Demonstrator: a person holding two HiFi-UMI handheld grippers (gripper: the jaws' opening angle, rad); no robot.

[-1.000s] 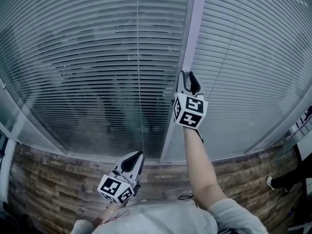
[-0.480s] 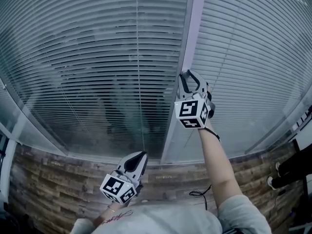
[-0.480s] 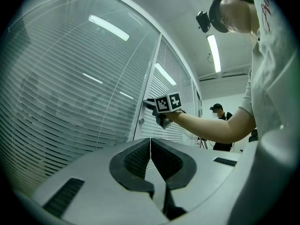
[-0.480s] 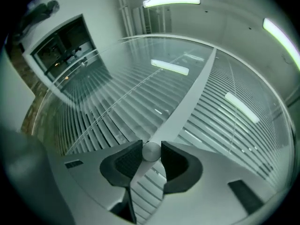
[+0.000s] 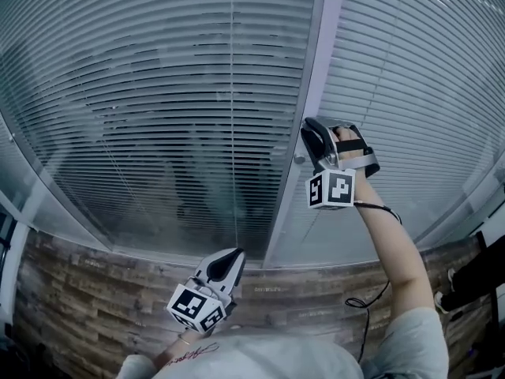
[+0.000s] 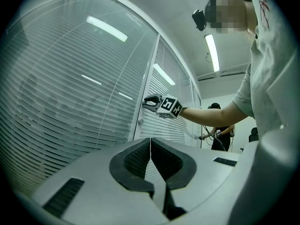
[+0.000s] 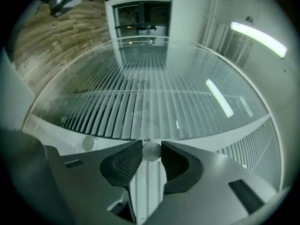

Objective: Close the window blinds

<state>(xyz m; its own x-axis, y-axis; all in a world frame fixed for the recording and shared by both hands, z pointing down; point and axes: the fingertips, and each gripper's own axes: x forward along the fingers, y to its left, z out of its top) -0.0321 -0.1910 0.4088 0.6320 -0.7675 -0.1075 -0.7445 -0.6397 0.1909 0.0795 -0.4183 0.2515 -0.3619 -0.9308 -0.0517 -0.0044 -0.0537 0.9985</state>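
Note:
Slatted blinds (image 5: pixel 158 93) hang behind glass on both sides of a pale upright frame post (image 5: pixel 316 54). My right gripper (image 5: pixel 309 126) reaches level against that post, turned onto its side. Its jaws are shut on a small round knob (image 7: pixel 151 151) that sticks out of the post. A second knob (image 7: pixel 88 143) sits on the post close by, also seen as the small knob (image 5: pixel 298 159) just below the gripper. My left gripper (image 5: pixel 234 254) hangs low near my body, away from the window, shut with nothing in it (image 6: pixel 150 146). It looks toward the right gripper (image 6: pixel 151 100).
The right-hand pane's blinds (image 5: pixel 410 77) run beside my right arm. Wood-look flooring (image 5: pixel 87 298) lies below the glass wall. A cable (image 5: pixel 371 290) dangles under my right forearm. Another person (image 6: pixel 218 132) stands further along the wall.
My right gripper has rolled about a quarter turn on the knob, so its marker cube swung to the right and lower. The left gripper stayed put.

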